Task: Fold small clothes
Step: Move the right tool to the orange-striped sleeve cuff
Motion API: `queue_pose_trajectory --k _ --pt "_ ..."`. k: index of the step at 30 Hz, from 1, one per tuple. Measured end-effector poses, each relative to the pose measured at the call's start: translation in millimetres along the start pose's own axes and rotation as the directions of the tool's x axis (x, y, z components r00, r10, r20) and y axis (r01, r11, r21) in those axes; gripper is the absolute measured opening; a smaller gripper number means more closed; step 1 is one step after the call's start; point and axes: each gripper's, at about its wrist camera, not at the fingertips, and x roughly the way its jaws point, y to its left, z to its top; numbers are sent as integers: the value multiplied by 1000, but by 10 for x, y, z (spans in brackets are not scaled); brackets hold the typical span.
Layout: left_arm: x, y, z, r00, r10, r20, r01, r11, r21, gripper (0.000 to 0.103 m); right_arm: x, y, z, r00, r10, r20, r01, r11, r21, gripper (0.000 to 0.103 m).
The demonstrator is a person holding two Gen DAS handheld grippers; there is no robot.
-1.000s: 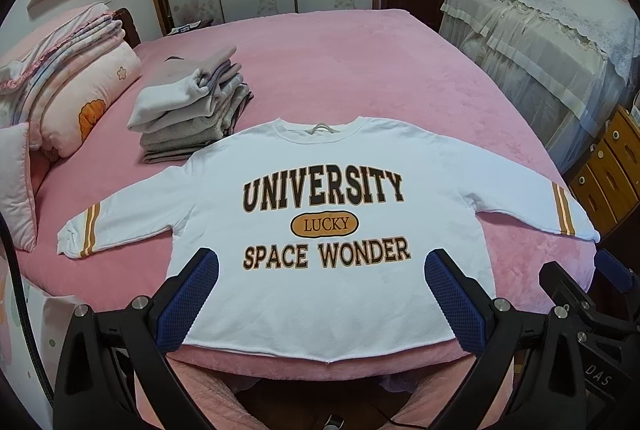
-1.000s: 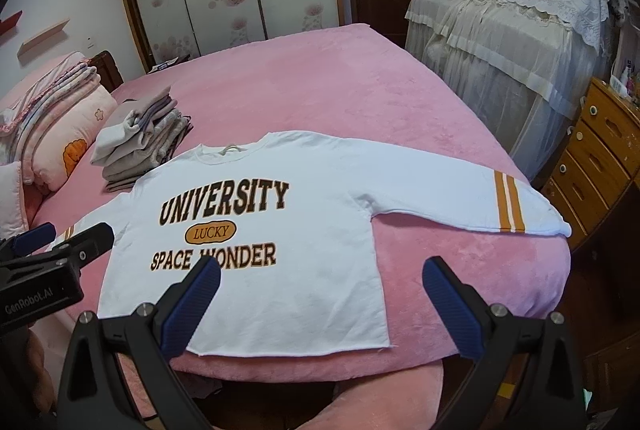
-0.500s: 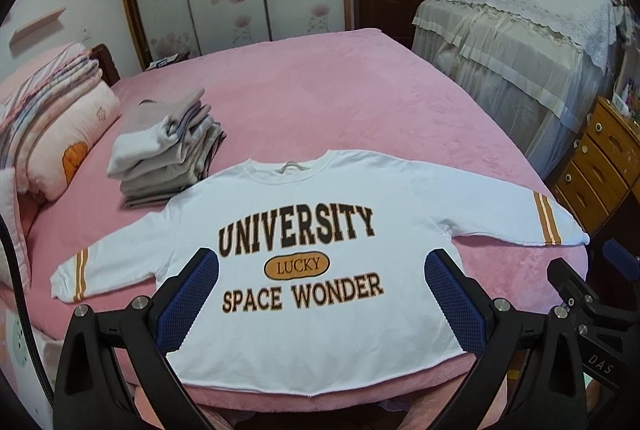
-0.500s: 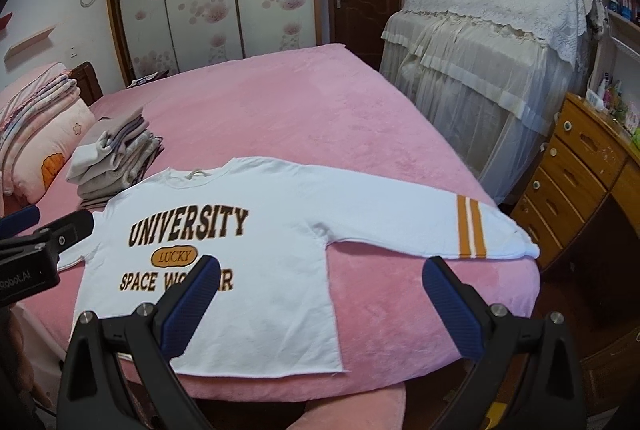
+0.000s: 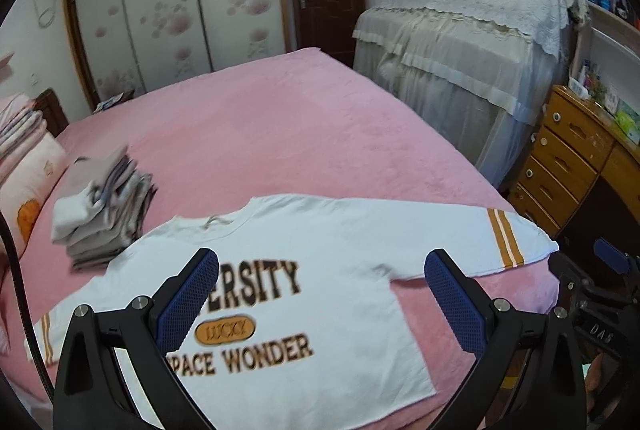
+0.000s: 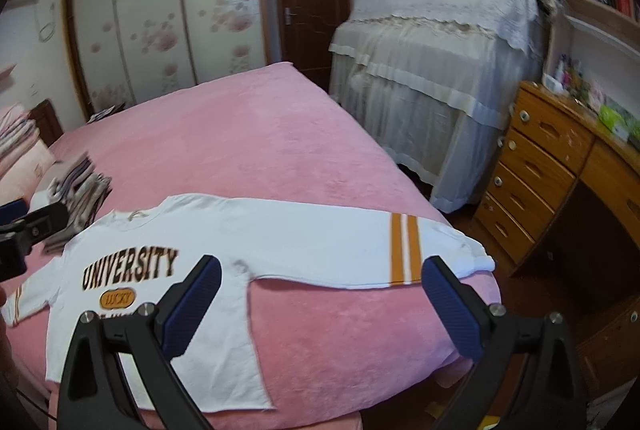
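a folded pile (image 5: 104,205) sits at the bed's (image 5: 280,133) left. my left tool (image 5: 320,306) hangs wide open and empty over the shirt (image 5: 320,254), spread flat; my right tool (image 6: 320,306) gapes empty above its right sleeve (image 6: 360,242).

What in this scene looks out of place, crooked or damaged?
Nothing serious stands out. The white sweatshirt lies flat and face up on the pink bed, sleeves spread. Its right cuff reaches the bed's corner edge. The stack of folded clothes leans a little. Both tools are open and hold nothing.
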Motion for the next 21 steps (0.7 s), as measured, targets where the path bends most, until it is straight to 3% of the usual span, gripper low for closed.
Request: queue_pose_trajectory --k 5,11,17,21 --pt "508 -475 62 1000 -3 -13 5 995 102 102 311 -676 -25 999 -25 -37 30 987 158 95" --pt "1195 -965 -78 995 -62 -81 74 984 161 102 733 -1491 -269 994 -1 -108 42 922 385 85" --pt "1848 -1471 -192 985 -97 -143 119 981 154 102 1170 -1764 -518 981 -7 -194 91 901 425 67" --pt "2069 -1759 -210 984 -95 -149 120 978 172 102 1427 -1879 -600 973 -3 -229 107 890 444 63"
